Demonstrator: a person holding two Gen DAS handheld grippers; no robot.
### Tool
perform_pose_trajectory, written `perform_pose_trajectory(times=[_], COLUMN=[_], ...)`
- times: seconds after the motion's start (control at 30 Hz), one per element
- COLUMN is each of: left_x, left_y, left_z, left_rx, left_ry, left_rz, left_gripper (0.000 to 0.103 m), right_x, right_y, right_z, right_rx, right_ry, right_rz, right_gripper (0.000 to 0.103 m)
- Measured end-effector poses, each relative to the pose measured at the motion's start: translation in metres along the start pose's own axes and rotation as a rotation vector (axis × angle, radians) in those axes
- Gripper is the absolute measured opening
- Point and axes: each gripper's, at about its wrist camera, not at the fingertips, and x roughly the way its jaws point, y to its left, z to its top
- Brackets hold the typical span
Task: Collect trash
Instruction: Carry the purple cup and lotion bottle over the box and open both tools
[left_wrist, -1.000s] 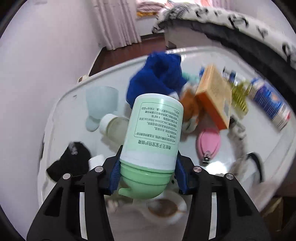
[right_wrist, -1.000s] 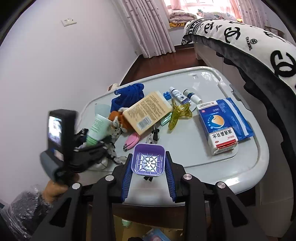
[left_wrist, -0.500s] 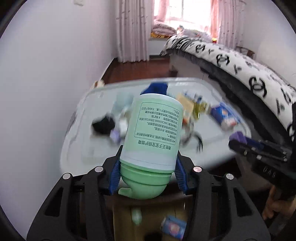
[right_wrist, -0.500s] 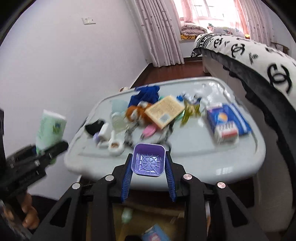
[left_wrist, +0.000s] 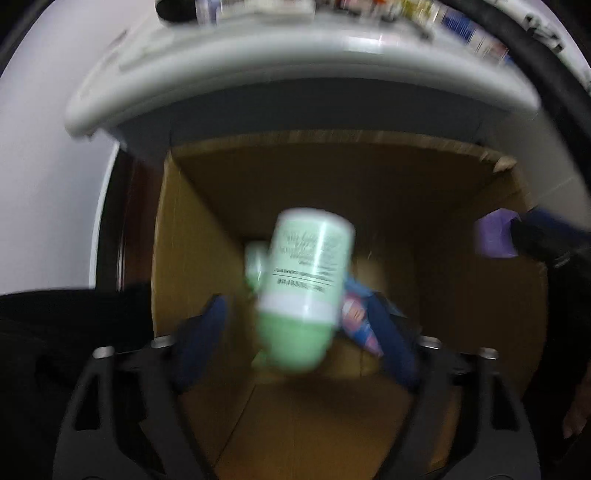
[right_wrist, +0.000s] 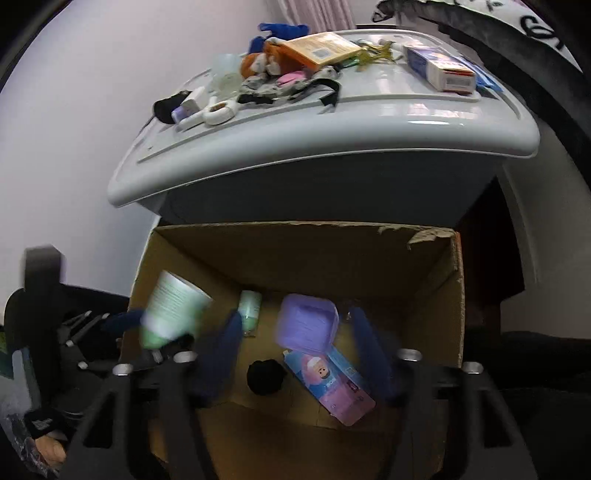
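Both tools' jaws have just been opening: my left tool frees the green bottle, my right tool the purple tub, over the box; I hold steady so both drop inside

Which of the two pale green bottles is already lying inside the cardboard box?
The smaller pale green bottle on the cardboard box floor; the bigger white-labelled one is still mid-air.

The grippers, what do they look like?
Both look alike: the left gripper and right gripper have black, angular plastic arms with open cut-outs, round silver bolts at the joints, and blue ribbed pads on the fingers. A black glove covers the left hand.
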Motion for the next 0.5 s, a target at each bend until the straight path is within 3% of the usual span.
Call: perform_pose_trajectory(times=[0.23, 0.37, 0.43, 0.5], left_x=[-0.008, -0.024, -0.03, -0.033], left_y=[0.005, 0.006, 0.009, 0.011], left_z=[0.003, 0.02, 0.027, 0.036], left_rx=[0.01, -0.005, -0.016, -0.029], left_ry=[-0.005, -0.031, -0.048, -0.064], left_rz=[0.014, -0.001, -0.012, -0.017], left_gripper=[0.079, 0.079, 0.079, 0.079], right_x=[-0.028, -0.046, -0.047, -0.041], right_y=[-0.011, -0.045, -0.062, -0.081], right_z=[0.033, 0.104, 0.141, 0.185], right_rx=[0.0, 0.008, 0.014, 0.017], right_ry=[-0.094, -0.197, -0.213, -0.22], right_rz=[-0.011, -0.121, -0.165, -0.216], right_gripper=[0.064, 0.067, 0.075, 0.076])
